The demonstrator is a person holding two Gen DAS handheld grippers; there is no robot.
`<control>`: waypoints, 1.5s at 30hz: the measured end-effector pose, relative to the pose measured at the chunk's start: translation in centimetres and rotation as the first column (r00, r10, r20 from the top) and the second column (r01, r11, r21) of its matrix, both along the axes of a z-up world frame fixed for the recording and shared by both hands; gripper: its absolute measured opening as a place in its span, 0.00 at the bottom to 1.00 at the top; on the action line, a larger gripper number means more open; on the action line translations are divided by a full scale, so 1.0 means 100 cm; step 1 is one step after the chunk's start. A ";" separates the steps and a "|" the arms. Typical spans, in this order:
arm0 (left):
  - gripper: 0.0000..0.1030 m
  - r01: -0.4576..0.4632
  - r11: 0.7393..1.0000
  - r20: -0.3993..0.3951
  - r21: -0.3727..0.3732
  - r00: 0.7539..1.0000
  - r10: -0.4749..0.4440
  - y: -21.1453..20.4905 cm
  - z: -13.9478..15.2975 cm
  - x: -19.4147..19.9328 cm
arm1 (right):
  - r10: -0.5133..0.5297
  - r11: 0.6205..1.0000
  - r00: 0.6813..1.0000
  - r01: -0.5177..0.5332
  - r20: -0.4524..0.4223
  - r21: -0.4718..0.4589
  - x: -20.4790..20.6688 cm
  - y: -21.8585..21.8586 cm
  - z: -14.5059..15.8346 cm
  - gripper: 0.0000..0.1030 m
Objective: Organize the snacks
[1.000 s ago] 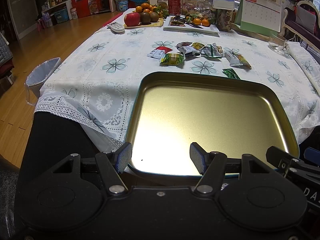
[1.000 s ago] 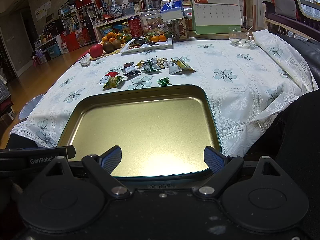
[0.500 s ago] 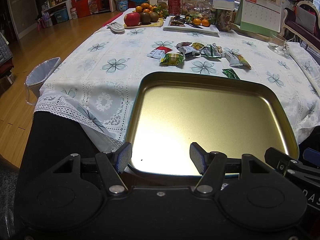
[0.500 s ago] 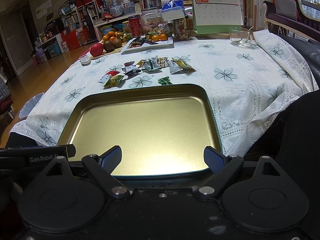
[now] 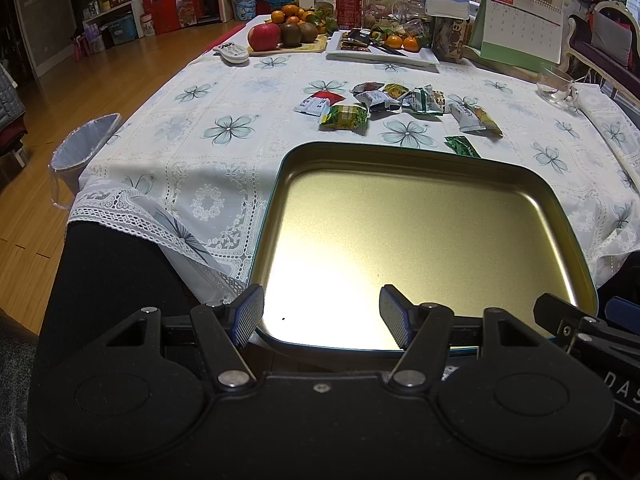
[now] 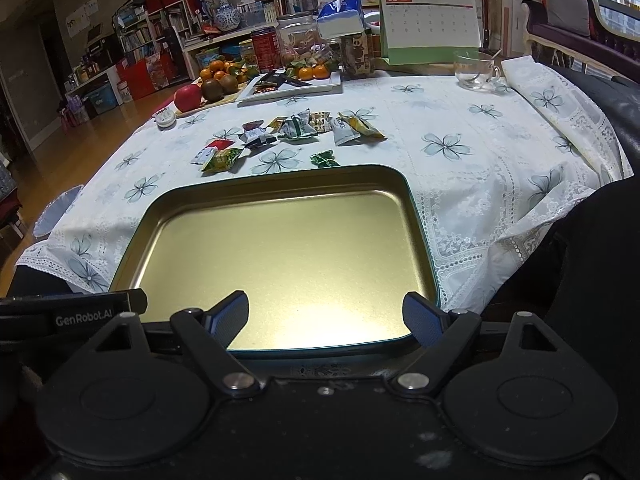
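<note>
While both claws hang over the tin's near rim:
left claw (image 5: 322,316): spread, empty
right claw (image 6: 326,318): wide, closing, empty
tin (image 6: 418,216): empty
snack packets (image 6: 296,132): on surface (image 6: 460,120), beyond tin

**Item:** right gripper (image 6: 326,318).

**Change recorded:** the jaws were closing. Both blue-padded fingers (image 6: 230,316) stood a little further inward than a second before. The gap between them was narrower, though still wide.

**Contents of gap:** nothing was held and the pads pressed on nothing. Only the near rim of the gold tin tray (image 6: 418,216) showed beyond the gap.

**Timing:** the narrowing appeared within the last half second. The half second before that showed none.

**Other entries:** no further alteration was found in either wrist view.
</note>
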State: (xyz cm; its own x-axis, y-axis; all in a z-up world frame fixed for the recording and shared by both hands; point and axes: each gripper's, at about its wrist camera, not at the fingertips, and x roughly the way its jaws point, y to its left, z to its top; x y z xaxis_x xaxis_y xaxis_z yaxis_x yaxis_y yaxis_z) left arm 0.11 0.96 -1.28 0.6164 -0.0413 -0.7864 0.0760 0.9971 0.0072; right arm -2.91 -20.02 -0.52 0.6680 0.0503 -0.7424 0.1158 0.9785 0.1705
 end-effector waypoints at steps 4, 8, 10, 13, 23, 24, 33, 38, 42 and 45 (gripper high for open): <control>0.65 -0.007 1.000 -0.006 -0.004 1.000 0.007 0.000 0.000 -0.001 | -0.008 1.000 1.000 0.008 0.005 -0.009 -0.001 0.000 0.001 0.84; 0.65 -0.013 1.000 0.004 -0.011 1.000 0.013 0.003 0.004 0.000 | 0.005 0.999 1.000 -0.005 -0.001 -0.032 0.000 0.004 0.003 0.83; 0.65 -0.010 1.000 0.007 -0.006 1.000 0.010 0.003 0.007 0.001 | 0.032 0.999 0.999 -0.032 -0.010 -0.028 0.002 0.005 0.004 0.83; 0.65 0.003 1.000 0.019 0.005 1.000 -0.003 0.002 0.012 0.002 | 0.056 0.998 0.998 -0.056 -0.025 -0.018 0.008 0.004 0.004 0.83; 0.65 0.050 0.999 -0.029 0.014 0.998 -0.050 0.002 0.026 0.043 | 0.121 0.992 0.990 -0.118 -0.077 0.039 0.045 -0.003 0.007 0.82; 0.65 0.050 0.999 -0.034 0.004 0.998 -0.050 0.003 0.029 0.049 | 0.127 0.992 0.989 -0.124 -0.079 0.037 0.051 -0.004 0.009 0.81; 0.61 0.057 0.997 -0.084 -0.042 0.995 -0.060 0.008 0.038 0.118 | 0.133 0.991 0.986 -0.131 -0.096 0.027 0.122 -0.016 0.019 0.60; 0.59 0.055 0.996 -0.142 -0.073 0.988 -0.065 0.012 0.029 0.160 | 0.135 0.990 0.985 -0.130 -0.108 0.054 0.169 -0.021 0.012 0.52; 0.59 0.044 0.996 -0.178 -0.079 0.982 -0.058 0.012 0.019 0.193 | 0.118 0.992 0.985 -0.112 -0.127 0.050 0.206 -0.024 -0.003 0.49; 0.59 0.040 0.994 -0.210 -0.097 0.976 -0.060 0.010 0.011 0.216 | 0.131 0.991 0.981 -0.124 -0.140 0.052 0.230 -0.025 -0.014 0.49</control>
State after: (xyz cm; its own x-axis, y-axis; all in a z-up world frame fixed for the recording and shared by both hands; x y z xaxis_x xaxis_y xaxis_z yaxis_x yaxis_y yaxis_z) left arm 21.73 1.99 -0.16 0.4313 -0.1457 -0.8903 0.1161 0.9876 -0.1054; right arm 20.09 -22.55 -1.93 0.5410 0.1618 -0.8253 0.0168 0.9790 0.2030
